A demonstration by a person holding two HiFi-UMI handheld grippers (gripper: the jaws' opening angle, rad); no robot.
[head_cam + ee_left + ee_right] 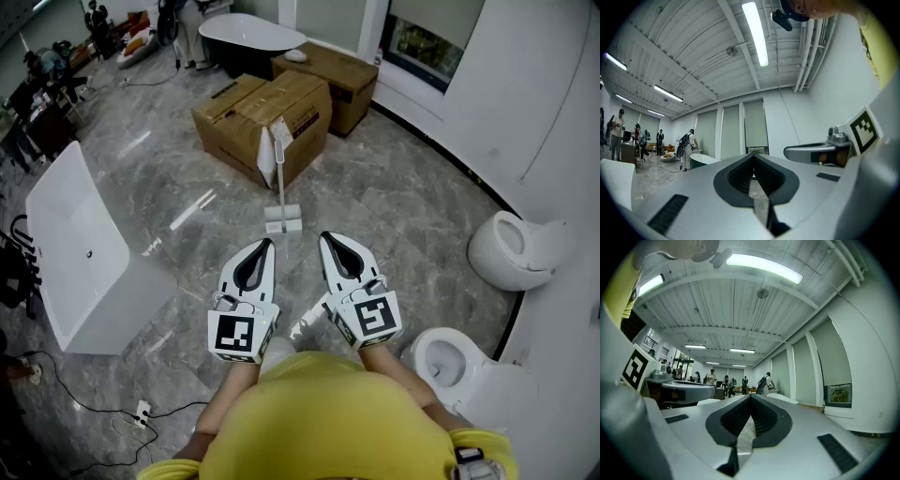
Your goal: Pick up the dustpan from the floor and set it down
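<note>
Your left gripper and right gripper are side by side, held level just ahead of your yellow shirt, marker cubes nearest you. On both, the jaws are closed tip to tip with nothing between the pads; each gripper view shows only the grey marble floor through the slot behind the tips. The dustpan is white and stands on the floor straight ahead of the two jaw tips, near but apart, roughly on the line between them. Its long handle rises upright. Beyond it sit cardboard boxes. A white bathtub lies off your left gripper's outer side, and two toilets off your right gripper's.
</note>
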